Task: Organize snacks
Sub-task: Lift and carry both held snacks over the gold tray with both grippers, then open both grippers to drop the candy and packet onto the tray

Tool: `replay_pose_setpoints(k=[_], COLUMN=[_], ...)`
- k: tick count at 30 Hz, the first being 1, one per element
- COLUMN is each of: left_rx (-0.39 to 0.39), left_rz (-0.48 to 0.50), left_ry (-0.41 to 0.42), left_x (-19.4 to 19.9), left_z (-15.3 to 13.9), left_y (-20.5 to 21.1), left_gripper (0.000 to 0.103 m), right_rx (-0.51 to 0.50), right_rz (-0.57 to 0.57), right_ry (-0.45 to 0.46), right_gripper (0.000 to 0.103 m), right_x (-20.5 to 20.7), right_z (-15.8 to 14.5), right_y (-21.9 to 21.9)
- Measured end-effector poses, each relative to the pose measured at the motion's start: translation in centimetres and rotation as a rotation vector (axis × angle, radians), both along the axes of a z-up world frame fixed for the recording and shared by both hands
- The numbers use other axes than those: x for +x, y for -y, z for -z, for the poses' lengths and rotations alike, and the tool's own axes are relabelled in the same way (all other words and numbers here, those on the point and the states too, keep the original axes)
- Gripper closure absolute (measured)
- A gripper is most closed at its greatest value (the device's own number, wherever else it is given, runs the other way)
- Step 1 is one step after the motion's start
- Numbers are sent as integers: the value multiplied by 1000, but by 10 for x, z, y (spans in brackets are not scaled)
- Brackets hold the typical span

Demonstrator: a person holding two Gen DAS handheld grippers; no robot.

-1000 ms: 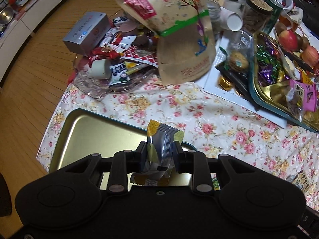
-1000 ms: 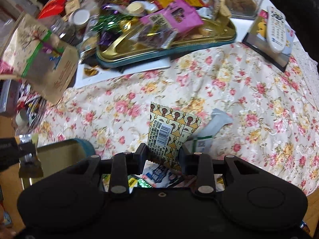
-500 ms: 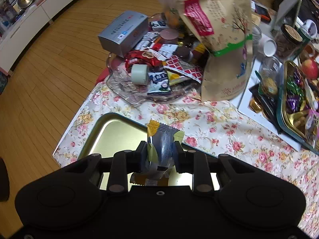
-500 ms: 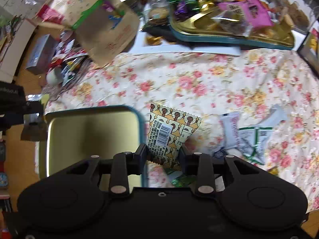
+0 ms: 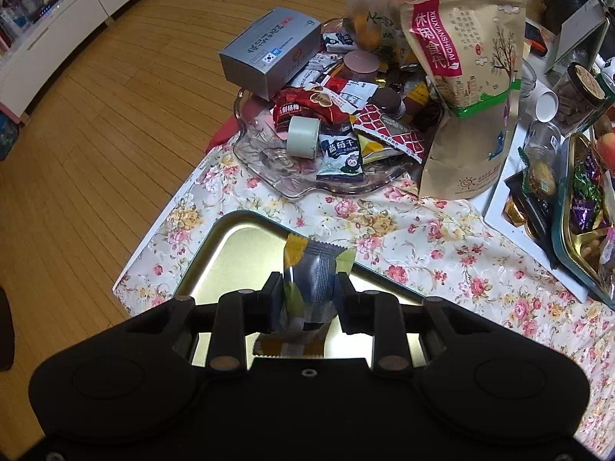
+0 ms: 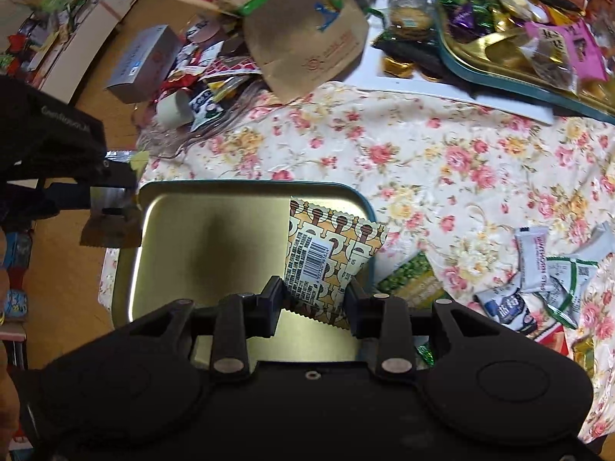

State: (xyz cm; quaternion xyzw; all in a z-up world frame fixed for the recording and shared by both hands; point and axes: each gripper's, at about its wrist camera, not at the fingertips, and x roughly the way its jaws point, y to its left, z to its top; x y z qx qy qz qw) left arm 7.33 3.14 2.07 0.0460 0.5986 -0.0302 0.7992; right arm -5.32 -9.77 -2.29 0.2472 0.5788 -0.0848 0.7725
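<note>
- Left gripper (image 5: pixel 308 288): jaws closed narrow on a silver foil snack packet with yellow corners (image 5: pixel 313 274), held upright over the near part of the empty gold rectangular metal tray with teal rim (image 5: pixel 230 246).
- Same gripper (image 6: pixel 115 192) shows in the right wrist view at the tray's (image 6: pixel 200 246) left edge, packet (image 6: pixel 111 196) clamped and clear of the tray floor.
- Right gripper (image 6: pixel 313 299): jaws clamped on a tan snack packet with brown pattern and barcode (image 6: pixel 326 257), over the tray's right side, top corner past the rim.
- Tray sits on the floral tablecloth (image 6: pixel 442 176), near the table corner.
- Loose white and green wrappers (image 6: pixel 546 276) lie on the cloth right of the tray; green packet (image 6: pixel 411 284) just beside the rim.
- Behind the tray: clear glass dish heaped with mixed snacks (image 5: pixel 307 146), grey cardboard box (image 5: pixel 269 53) on its edge, tall brown kraft pouch with green band (image 5: pixel 469 88) standing beside it.
- Far right: second gold tray full of sweets (image 6: pixel 519 38).
</note>
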Motion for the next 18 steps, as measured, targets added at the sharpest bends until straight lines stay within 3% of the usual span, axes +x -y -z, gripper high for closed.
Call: replay_pose_setpoints(k=[4, 11, 13, 15, 18], left_rx=[-40, -20, -18, -17, -17], left_rz=[3, -4, -4, -4, -2], left_ry=[-5, -12, -12, -12, -14], left_x=[-1, 0, 0, 0, 0], left_z=[-2, 0, 0, 0, 1], left_y=[-5, -7, -7, -7, -7], left_gripper=[63, 63, 63, 63, 63], right_rx=[-15, -18, -15, -15, -7], right_rz=[-33, -74, -87, -89, -106], right_ry=[6, 19, 28, 37, 52], right_gripper=[67, 66, 64, 52, 52], right_x=[3, 6, 6, 6, 5], right_z=[1, 0, -1, -3, -6], right_y=[-12, -25, -27, -27, -28])
